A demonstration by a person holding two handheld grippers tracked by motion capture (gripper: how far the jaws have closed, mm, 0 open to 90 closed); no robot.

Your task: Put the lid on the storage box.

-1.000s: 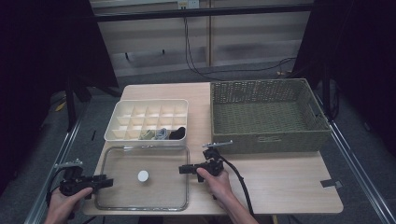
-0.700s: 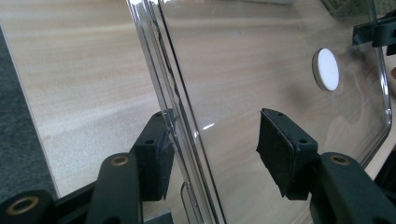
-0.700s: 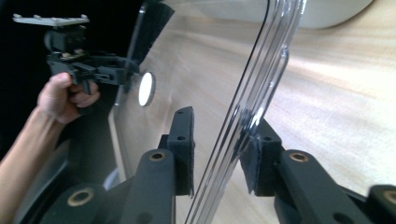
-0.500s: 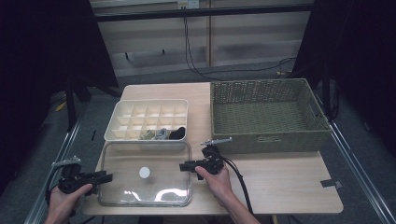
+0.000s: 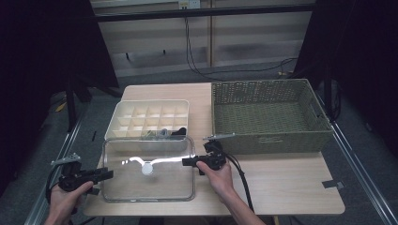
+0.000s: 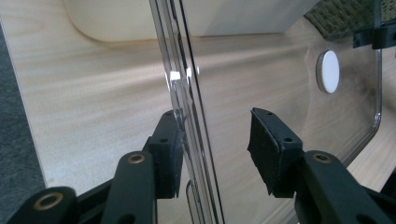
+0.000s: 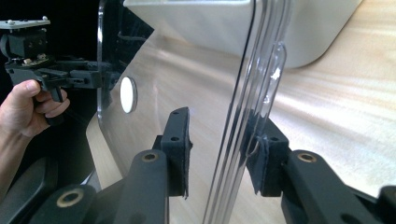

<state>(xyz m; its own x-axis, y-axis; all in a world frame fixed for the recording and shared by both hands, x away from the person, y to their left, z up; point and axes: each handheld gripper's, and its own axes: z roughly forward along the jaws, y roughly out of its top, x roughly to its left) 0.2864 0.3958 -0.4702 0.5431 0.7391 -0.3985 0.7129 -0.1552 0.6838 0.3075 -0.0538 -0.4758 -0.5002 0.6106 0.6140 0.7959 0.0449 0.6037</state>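
A clear plastic lid (image 5: 155,190) with a white round disc (image 5: 148,168) hangs low over the table's front, between my two grippers. My left gripper (image 5: 109,174) is at its left edge. In the left gripper view the lid's rim (image 6: 184,88) runs between the jaws, which have just been closing; one pad (image 6: 169,154) touches it and the other stands off. My right gripper (image 5: 186,162) is at the lid's right edge, its jaws just opened a little. One pad (image 7: 268,149) is against the rim (image 7: 254,88), the other (image 7: 180,149) is apart.
A cream compartment box (image 5: 112,131) stands just behind the lid, with a few dark items (image 5: 164,133) in its front cells. A large green woven basket (image 5: 267,140) sits at the back right. Bare wood lies at the front right.
The lid has come up off the table, mainly on its right side, and now overlaps the box's front edge. My right hand has risen slightly. The left gripper's jaws have narrowed around the rim.
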